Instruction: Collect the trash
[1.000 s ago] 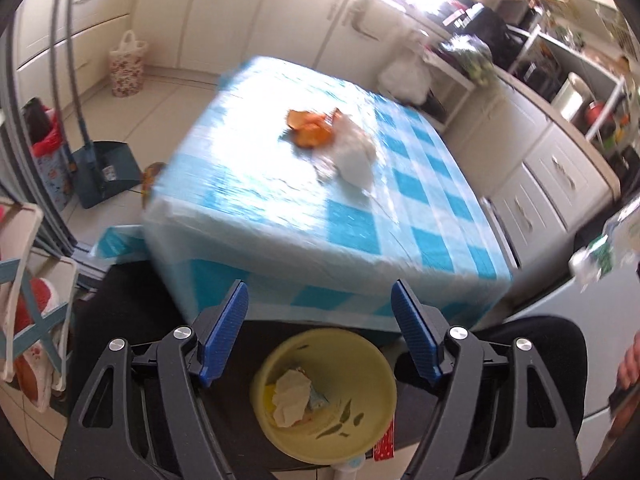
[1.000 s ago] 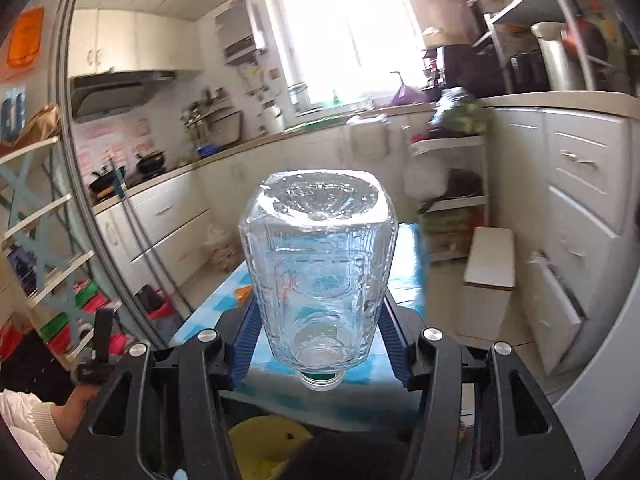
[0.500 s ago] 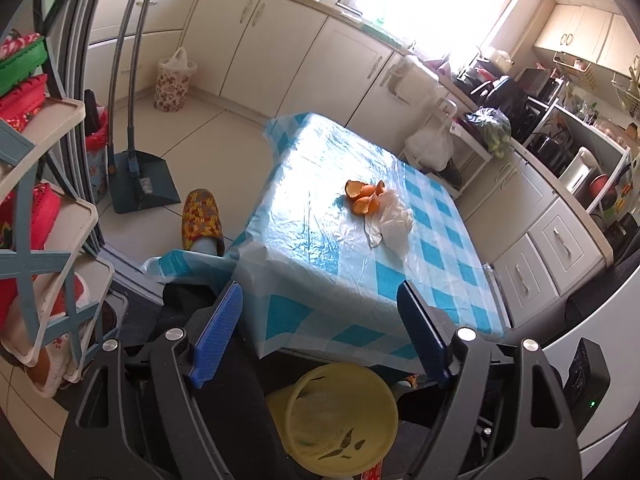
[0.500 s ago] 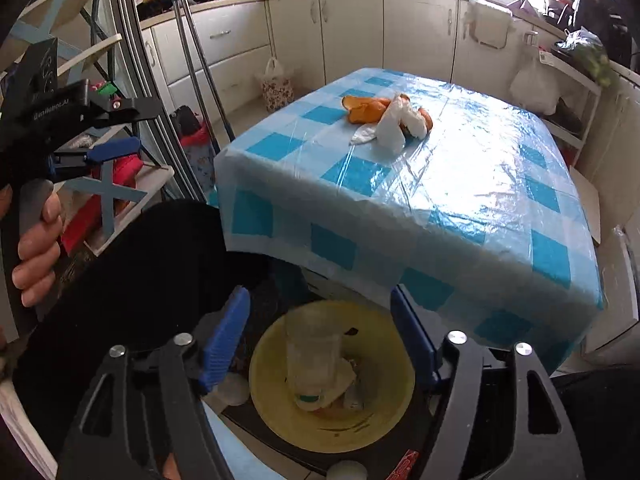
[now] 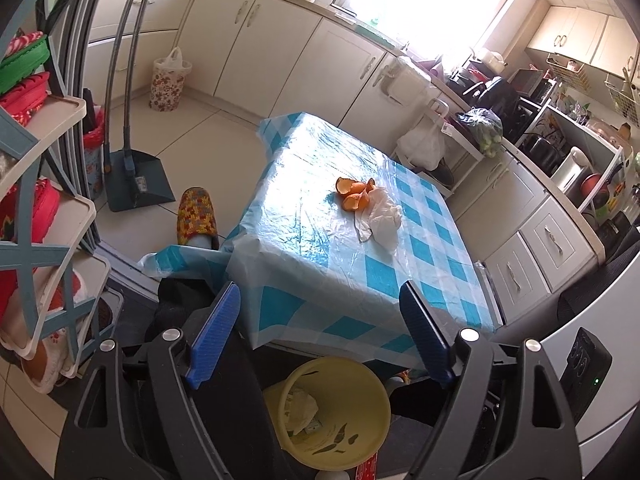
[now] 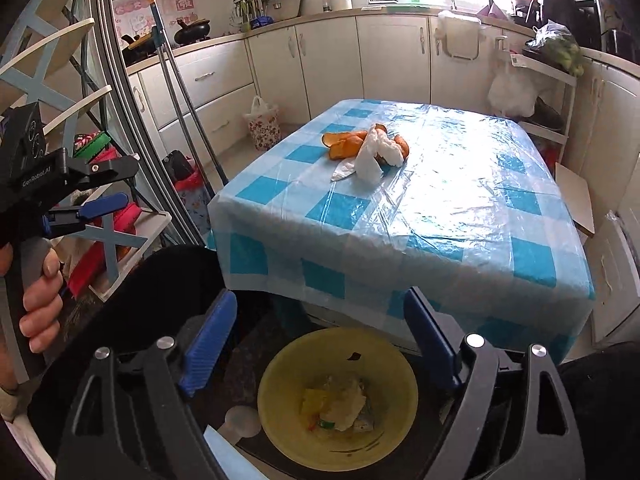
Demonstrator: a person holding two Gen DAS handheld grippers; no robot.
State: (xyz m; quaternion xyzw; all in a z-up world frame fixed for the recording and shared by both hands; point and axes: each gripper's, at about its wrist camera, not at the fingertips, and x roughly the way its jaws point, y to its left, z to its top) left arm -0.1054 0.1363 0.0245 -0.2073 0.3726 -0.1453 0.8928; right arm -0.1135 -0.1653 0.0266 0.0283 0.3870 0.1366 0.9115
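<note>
From my seat, the biggest thing is the table [image 6: 460, 208] under its blue-checked plastic cloth, filling the centre of both views; its near edge drops out of sight behind my grippers, and its legs are hidden by the cloth. Below it, at 6 o'clock, sits the yellow bin [image 6: 384, 364]; in the left wrist view a dark shape covers its left side. Inside it I see crumpled paper and something clear and glassy, but glare makes the contents hard to read. A second ago a clear bottle stood neck-down between my right pads; now it is gone from them, and I take the glassy shape in the bin for it, though I cannot tell which way its long axis runs.

On the table, toward 12 o'clock, the orange peels [image 5: 354, 194] lie touching a crumpled white tissue [image 5: 382, 216], unchanged from the earlier frames.

My right gripper [image 6: 320, 344] hangs over the bin, jaws opening, nothing between them. My left gripper [image 5: 320, 332] is spread wide and empty too, a bit wider than a second ago. In the right wrist view it appears at 9 o'clock, held by a hand [image 6: 38, 292] partly cut off by the frame edge.
</note>
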